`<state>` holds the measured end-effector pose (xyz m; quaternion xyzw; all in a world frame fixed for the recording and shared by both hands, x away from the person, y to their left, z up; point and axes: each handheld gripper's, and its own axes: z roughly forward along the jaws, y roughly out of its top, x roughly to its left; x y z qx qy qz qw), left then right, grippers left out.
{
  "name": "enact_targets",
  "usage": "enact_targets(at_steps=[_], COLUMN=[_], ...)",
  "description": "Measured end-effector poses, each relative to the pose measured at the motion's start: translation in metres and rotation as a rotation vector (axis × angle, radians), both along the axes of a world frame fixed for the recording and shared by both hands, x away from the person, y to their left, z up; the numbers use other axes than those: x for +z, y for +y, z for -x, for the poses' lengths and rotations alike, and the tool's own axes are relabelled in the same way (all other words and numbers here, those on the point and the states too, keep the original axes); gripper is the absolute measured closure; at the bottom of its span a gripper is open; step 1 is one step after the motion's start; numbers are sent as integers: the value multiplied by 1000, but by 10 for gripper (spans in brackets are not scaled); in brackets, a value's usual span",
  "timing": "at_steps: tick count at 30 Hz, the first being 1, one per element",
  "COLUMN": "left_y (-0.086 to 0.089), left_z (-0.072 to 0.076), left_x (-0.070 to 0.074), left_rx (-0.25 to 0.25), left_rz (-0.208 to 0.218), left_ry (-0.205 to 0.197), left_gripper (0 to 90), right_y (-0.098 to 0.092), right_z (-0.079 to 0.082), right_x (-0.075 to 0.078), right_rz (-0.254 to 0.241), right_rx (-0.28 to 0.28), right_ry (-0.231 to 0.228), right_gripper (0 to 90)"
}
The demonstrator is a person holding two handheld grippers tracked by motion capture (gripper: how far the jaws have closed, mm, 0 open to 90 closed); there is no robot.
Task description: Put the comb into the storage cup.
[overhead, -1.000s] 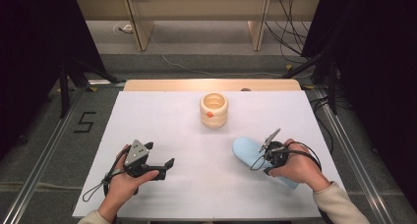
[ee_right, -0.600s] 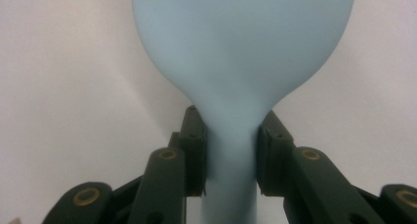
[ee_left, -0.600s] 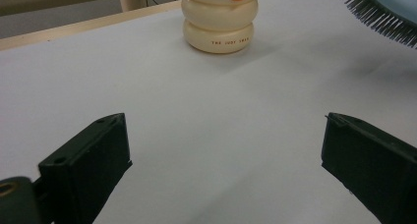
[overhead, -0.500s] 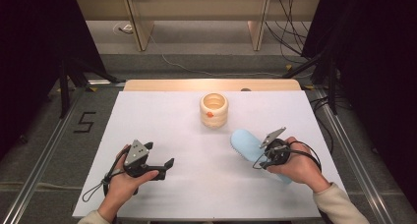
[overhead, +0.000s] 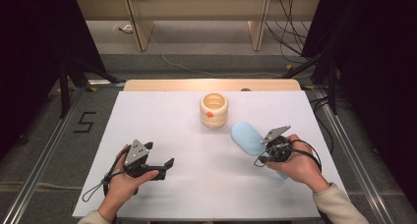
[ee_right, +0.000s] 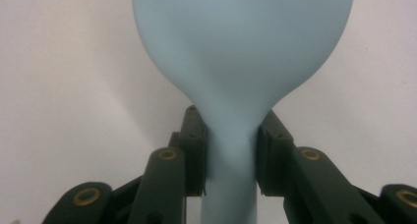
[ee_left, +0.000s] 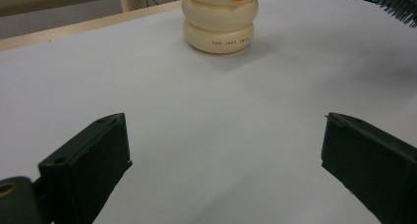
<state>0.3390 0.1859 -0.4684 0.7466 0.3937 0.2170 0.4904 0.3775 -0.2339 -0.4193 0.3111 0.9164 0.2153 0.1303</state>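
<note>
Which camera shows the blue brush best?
The high view: the whole blue brush shows, bristles down. The right gripper view shows its smooth back and handle gripped between the jaws of the right gripper. The left gripper view catches bristle tips at its top right corner.

Table (overhead: 162,121) carries everything. Cup (overhead: 214,109) upright near far edge, about midway between left and right edges. Brush (overhead: 247,138) nearer than cup and right of it, close by but apart; head toward cup, bristles facing down, handle running back toward near-right corner. Right gripper (overhead: 265,153) on brush neck (ee_right: 231,150), toward right edge. Left gripper (overhead: 160,167) near near-left corner, well apart from cup and brush, cup ahead of its jaws.
</note>
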Motion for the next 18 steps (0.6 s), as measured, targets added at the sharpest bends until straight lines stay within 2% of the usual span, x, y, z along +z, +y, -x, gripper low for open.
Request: enact_targets(at_steps=[11,18], left_y=[0,0], left_z=[0,0], left_x=[0,0], left_rx=[-1,0], left_rz=[1,1], left_ry=[1,1], left_gripper=[38,38], right_y=[-1,0], right_z=[-1,-1], right_x=[2,1], right_rz=[-36,-44], right_rx=[-19,-25], right_ry=[-49,-53], right_gripper=[705,705])
